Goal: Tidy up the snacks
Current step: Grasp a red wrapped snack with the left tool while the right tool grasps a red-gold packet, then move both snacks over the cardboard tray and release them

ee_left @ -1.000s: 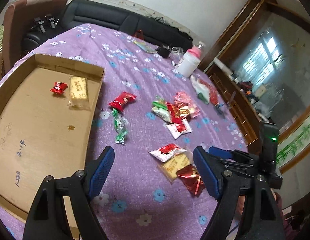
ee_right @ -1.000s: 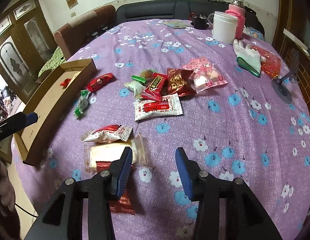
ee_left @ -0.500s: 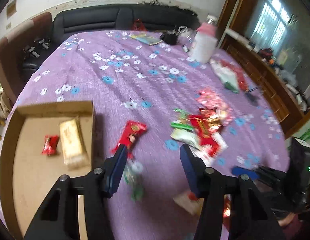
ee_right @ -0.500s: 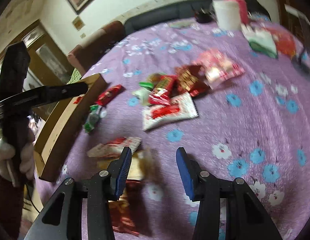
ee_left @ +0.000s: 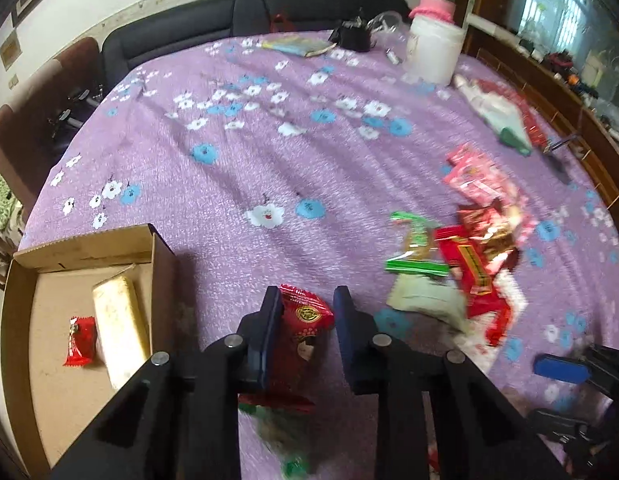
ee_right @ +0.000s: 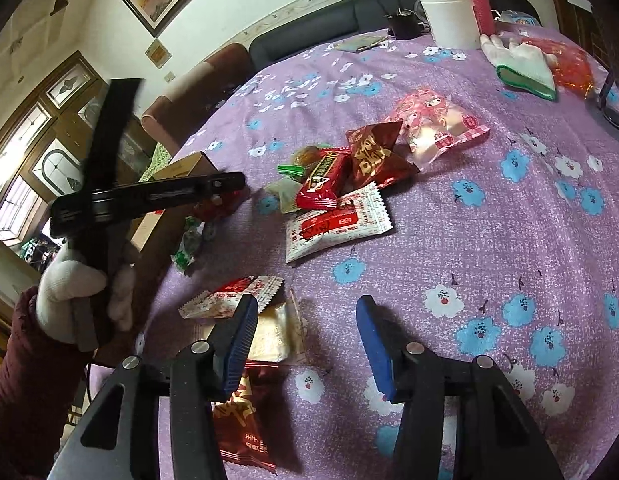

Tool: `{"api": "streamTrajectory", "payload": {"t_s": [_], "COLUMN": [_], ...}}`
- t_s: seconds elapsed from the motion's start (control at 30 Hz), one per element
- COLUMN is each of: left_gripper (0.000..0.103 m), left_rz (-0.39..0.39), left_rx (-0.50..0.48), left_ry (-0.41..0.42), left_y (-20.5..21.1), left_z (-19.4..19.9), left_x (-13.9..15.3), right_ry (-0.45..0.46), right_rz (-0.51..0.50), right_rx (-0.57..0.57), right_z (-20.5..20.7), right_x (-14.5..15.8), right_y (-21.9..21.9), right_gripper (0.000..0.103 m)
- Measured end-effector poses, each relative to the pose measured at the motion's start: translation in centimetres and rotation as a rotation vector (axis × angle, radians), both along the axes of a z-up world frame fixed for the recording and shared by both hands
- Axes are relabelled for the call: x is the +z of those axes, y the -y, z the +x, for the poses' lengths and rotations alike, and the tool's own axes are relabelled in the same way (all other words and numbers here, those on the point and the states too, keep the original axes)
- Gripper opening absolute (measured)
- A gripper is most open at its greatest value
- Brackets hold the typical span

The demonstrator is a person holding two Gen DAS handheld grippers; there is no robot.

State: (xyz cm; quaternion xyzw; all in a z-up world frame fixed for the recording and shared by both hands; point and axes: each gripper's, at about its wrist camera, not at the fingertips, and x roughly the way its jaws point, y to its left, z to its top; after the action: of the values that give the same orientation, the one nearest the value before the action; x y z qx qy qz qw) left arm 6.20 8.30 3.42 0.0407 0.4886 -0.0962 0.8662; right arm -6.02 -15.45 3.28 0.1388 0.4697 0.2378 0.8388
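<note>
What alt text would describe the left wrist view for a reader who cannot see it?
The left gripper is closing around a red foil snack packet on a purple flowered tablecloth. A brown cardboard tray at its left holds a yellow packet and a small red candy.

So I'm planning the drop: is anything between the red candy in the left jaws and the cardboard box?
Nothing loose. Only the box wall itself stands between the red candy and the tray floor; the candy must clear it.
</note>
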Motion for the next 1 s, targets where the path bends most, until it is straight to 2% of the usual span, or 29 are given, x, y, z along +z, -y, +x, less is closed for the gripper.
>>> {"api": "streamTrajectory", "payload": {"t_s": [0.33,0.5,0.67,0.87,0.97,1.0], "left_gripper": [0.025,0.026,0.026,0.026,0.026,0.026], "left_rz": [-0.24,-0.373,-0.464,-0.531,-0.537,-0.541], "left_rx": [-0.017,0.013,0.045,0.072,0.087,0.091], "left_ry": [0.069,0.154,0.183,0.177,0.189,0.193], "left_y": [-2.2,-4.6,-6.4,-8.4,-9.3,-9.8], "left_z": [-6.2,-11.3,-15.3,-17.4,-18.4,-18.7], "left_x": [4.8,7.1,7.0,6.0,6.1,6.2], "right_ry": [0.01,0.026,0.044,0.096,0.086,0.083], "right_rz": [-0.011,-0.039,-0.04,-0.244,-0.33,-0.337], "right_rx": [-0.02,-0.046,0.051,0.14,0.124,0.118], "right_z": [0.0,-0.3,-3.3,-6.3,-6.1,-6.0], "right_x": [-0.1,0.3,1.9,2.0,1.3,1.1], "right_y": [0.4,0.6,-0.7,-5.3,-6.5,-6.5], "right_gripper": [0.055,0.055,0.056,0.056,0.055,0.051]}}
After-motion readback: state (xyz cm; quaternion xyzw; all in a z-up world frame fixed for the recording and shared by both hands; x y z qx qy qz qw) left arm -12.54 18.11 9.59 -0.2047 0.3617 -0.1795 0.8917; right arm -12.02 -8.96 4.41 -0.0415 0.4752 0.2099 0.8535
